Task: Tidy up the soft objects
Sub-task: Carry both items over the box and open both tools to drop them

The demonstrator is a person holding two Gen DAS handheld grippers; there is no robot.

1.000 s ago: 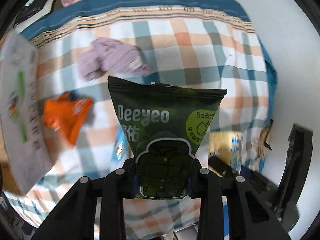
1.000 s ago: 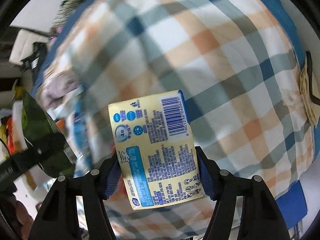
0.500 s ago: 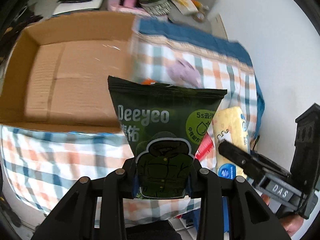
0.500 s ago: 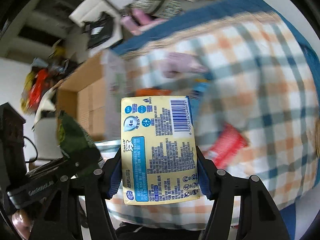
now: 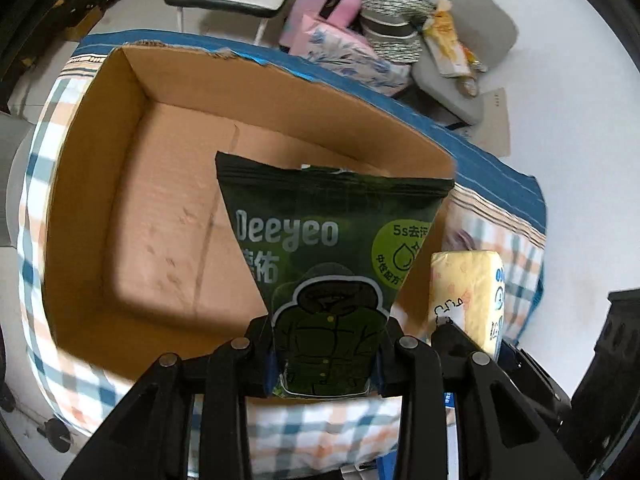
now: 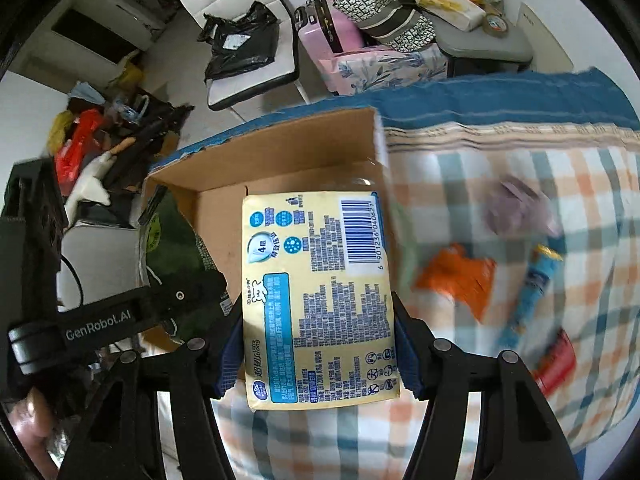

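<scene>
My left gripper (image 5: 326,356) is shut on a dark green Deeyeo pouch (image 5: 328,248) and holds it over the open cardboard box (image 5: 160,216), whose floor looks bare. My right gripper (image 6: 318,356) is shut on a yellow tissue pack (image 6: 318,296), held at the box's right wall (image 6: 280,152). The yellow pack also shows at the right of the left wrist view (image 5: 466,292), and the green pouch at the left of the right wrist view (image 6: 172,240).
The box sits on a checked cloth (image 6: 520,380). On the cloth lie a purple cloth lump (image 6: 516,212), an orange item (image 6: 456,276), a blue tube (image 6: 532,288) and a red packet (image 6: 556,364). Beyond stand a pink suitcase (image 6: 328,36), bags and chairs.
Both grippers have swung left from the cloth to the cardboard box, each carrying its item. The box now fills the left wrist view.
</scene>
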